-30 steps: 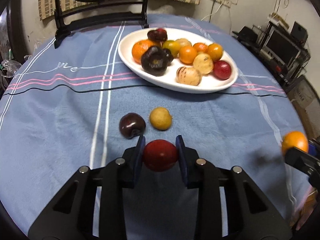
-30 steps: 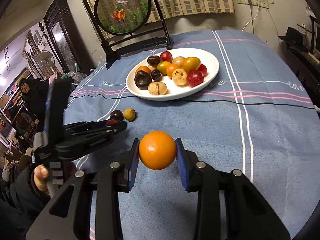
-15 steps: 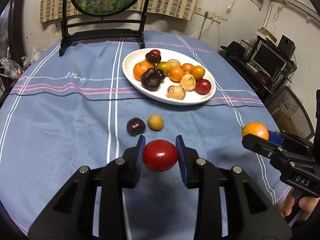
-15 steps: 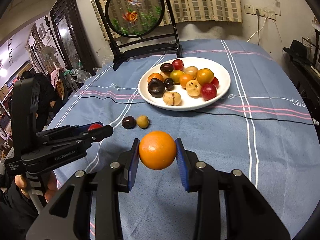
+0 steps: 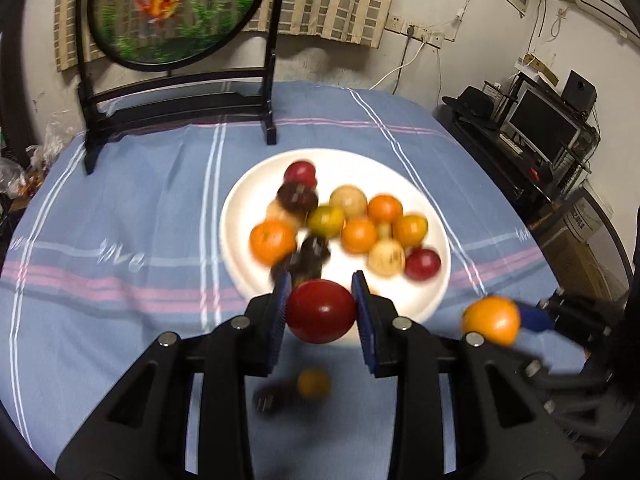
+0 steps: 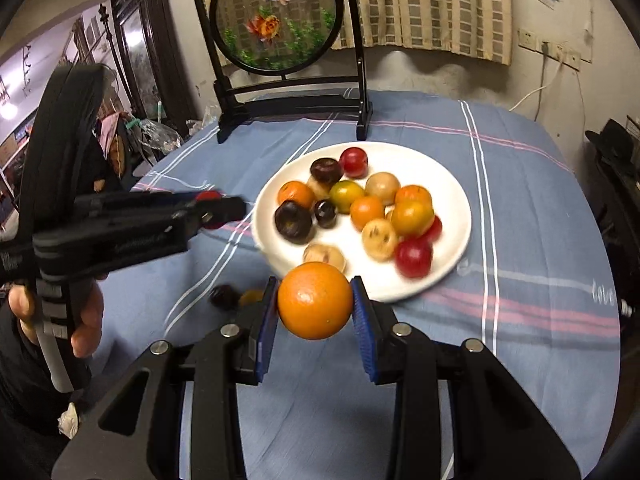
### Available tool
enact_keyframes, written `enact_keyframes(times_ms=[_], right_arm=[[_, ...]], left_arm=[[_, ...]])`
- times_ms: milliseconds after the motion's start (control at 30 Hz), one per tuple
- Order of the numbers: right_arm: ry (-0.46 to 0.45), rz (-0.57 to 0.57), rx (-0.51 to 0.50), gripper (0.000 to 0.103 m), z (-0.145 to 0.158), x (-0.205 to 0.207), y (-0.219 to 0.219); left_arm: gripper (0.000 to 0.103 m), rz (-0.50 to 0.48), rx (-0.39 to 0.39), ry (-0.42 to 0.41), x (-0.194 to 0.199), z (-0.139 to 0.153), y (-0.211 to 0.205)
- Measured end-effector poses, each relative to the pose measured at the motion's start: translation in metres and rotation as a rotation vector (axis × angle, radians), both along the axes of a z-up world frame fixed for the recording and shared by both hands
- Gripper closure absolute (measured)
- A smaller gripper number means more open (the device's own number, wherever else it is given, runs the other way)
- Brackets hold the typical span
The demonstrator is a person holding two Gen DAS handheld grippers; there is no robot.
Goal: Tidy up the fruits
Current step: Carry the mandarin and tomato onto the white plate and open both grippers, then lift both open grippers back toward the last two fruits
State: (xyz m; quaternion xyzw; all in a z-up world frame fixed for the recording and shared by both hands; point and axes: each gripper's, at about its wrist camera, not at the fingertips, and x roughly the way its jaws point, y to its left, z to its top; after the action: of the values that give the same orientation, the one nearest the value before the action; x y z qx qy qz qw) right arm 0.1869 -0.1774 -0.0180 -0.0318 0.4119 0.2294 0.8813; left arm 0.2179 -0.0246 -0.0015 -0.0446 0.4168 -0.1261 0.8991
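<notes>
Left wrist view, read left to right. A framed round goldfish screen [image 5: 176,12] is seen at the upper left, standing on the blue striped tablecloth [image 5: 120,200]. A white plate [image 5: 400,168] is placed at centre frame; it is loaded with blurred orange, red, yellow and dark fruits. At lower centre, the left gripper [image 5: 321,312] is clamped on a red fruit [image 5: 321,311], both blue pads pressed against its sides; the fruit is held above the near rim of the plate. Below it, two loose fruits are left on the cloth: a dark fruit [image 5: 272,398] and, touching or just beside it, a yellow fruit [image 5: 314,384]. At the right edge, the right gripper is seen sideways, closed on an orange [image 5: 491,320].

Right wrist view, read left to right. A hand [image 6: 84,320] is seen at the lower left around the left gripper's handle. The right gripper [image 6: 315,306] at lower centre is closed on the orange, held above the cloth at the plate's near edge.
</notes>
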Motion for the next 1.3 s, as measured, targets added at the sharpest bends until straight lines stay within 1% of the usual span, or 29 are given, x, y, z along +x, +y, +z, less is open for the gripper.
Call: enact_keyframes(times_ms=[100,233,367,500,533,567,600,633,700,800,833,867,900,933,967,1000,1033,1100,1167,1300], right_arm=[[0.036,-0.017,-0.015,0.067,-0.016,0.025,-0.001],[0.08,-0.021,-0.011,0.067,-0.034,0.045,-0.005],[0.096,-0.016,0.001,0.067,-0.042,0.051,-0.006],[0.094,-0.01,0.007,0.067,-0.044,0.054,-0.005],[0.091,-0.01,0.006,0.064,-0.045,0.054,-0.005],[0.087,-0.014,0.0,0.056,-0.045,0.053,-0.004],[0.075,-0.024,-0.009,0.036,-0.043,0.052,-0.004],[0.059,-0.038,-0.019,0.032,-0.041,0.051,-0.005],[0.038,-0.043,-0.038,0.032,-0.035,0.047,-0.005],[0.042,-0.041,-0.045,0.031,-0.024,0.033,-0.007],[0.043,-0.035,-0.047,0.031,-0.021,0.025,-0.008],[0.041,-0.031,-0.051,0.031,-0.017,0.014,-0.009],[0.04,-0.032,-0.052,0.03,-0.014,0.004,-0.011],[0.037,-0.039,-0.043,0.026,-0.011,-0.01,-0.014],[0.034,-0.048,-0.031,0.024,-0.009,-0.019,-0.017],[0.032,-0.062,-0.014,0.021,-0.008,-0.028,-0.021],[0.031,-0.077,0.002,0.014,-0.007,-0.036,-0.025],[0.03,-0.117,0.037,0.007,-0.007,-0.051,-0.032],[0.037,-0.155,0.068,0.007,-0.009,-0.065,-0.035],[0.066,-0.162,0.109,0.007,-0.014,-0.074,-0.023]], left_arm=[[0.071,-0.018,0.016,0.013,0.032,-0.008,-0.015],[0.071,-0.052,-0.02,0.068,0.061,-0.023,-0.033],[0.071,-0.064,-0.013,0.091,0.07,-0.035,-0.042],[0.071,-0.071,-0.026,0.122,0.075,-0.043,-0.045],[0.069,-0.074,-0.025,0.131,0.076,-0.043,-0.046],[0.062,-0.076,-0.026,0.135,0.076,-0.042,-0.047],[0.04,-0.072,-0.029,0.129,0.075,-0.04,-0.046],[0.031,-0.057,-0.035,0.102,0.072,-0.034,-0.044],[0.031,-0.052,-0.04,0.07,0.067,-0.023,-0.039],[0.031,-0.029,-0.057,0.041,0.05,-0.003,-0.024],[0.03,-0.022,-0.061,0.031,0.043,0.002,-0.018],[0.028,-0.004,-0.054,0.015,0.031,0.009,-0.01],[0.022,0.016,-0.042,0.001,0.018,0.013,-0.002],[0.019,0.033,-0.035,-0.011,0.009,0.015,0.003],[0.018,0.059,-0.029,-0.023,-0.006,0.017,0.013],[0.017,0.074,-0.03,-0.024,-0.017,0.016,0.02],[0.017,0.087,-0.039,-0.021,-0.032,0.013,0.029],[0.017,0.111,-0.056,-0.011,-0.051,0.007,0.042],[0.017,0.158,-0.047,-0.006,-0.076,-0.002,0.058],[0.016,0.228,0.016,0.003,-0.11,-0.018,0.079]])
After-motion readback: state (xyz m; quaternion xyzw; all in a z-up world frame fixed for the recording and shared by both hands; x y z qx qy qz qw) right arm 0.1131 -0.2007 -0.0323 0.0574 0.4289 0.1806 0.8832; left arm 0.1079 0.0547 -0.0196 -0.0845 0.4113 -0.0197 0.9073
